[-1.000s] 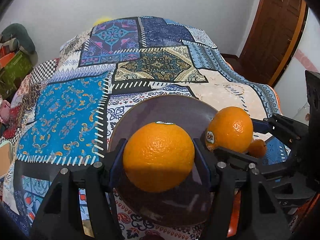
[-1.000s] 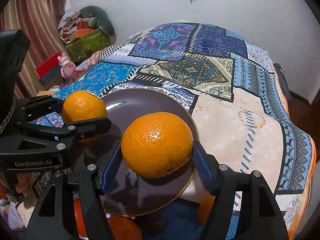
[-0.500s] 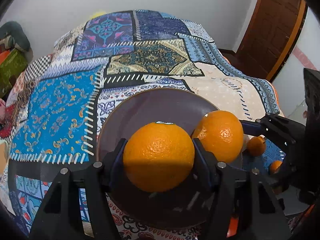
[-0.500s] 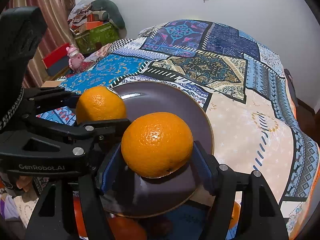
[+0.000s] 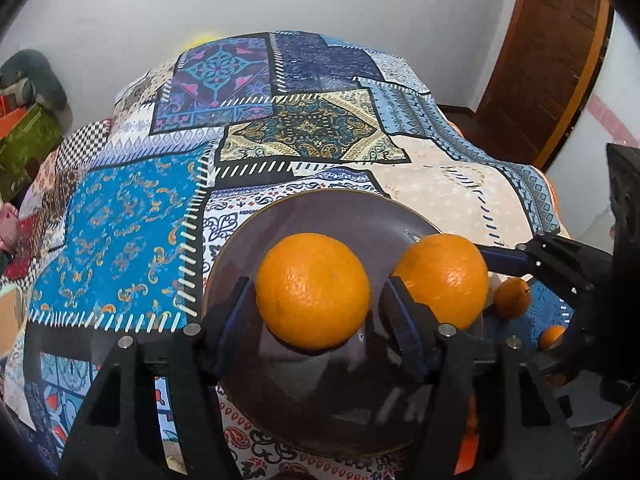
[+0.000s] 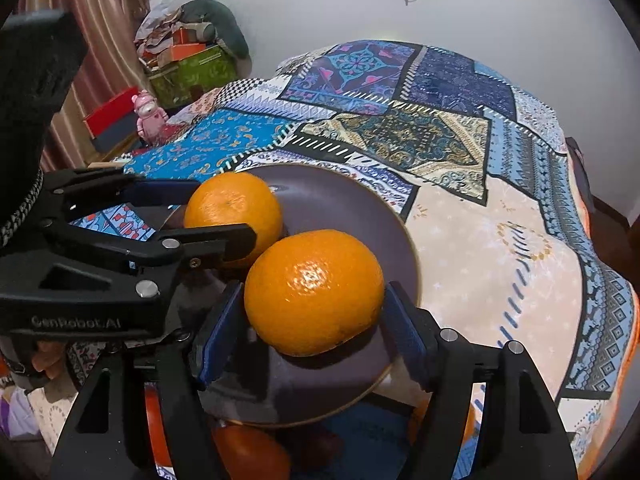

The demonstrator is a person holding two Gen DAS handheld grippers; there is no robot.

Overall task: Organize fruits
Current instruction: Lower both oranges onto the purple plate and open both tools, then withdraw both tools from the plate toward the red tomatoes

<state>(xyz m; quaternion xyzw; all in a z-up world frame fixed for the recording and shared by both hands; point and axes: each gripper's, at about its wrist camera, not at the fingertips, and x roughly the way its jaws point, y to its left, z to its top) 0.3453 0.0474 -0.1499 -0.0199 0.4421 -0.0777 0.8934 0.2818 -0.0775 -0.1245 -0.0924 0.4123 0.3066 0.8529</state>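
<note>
A dark brown plate lies on the patchwork bedspread. Two large oranges rest on it side by side. My left gripper stands around one orange with its blue pads a little off the peel on both sides, so it is open. The same orange shows in the right wrist view. My right gripper stands around the other orange, with gaps at both pads, open.
Smaller oranges lie on the bedspread to the right of the plate, and more lie under its near rim. Boxes and a pink toy are at the bed's left. A wooden door is at the right.
Both grippers lowered their oranges onto the plate and opened; the pads now stand apart from the fruit. The two oranges came closer together.
</note>
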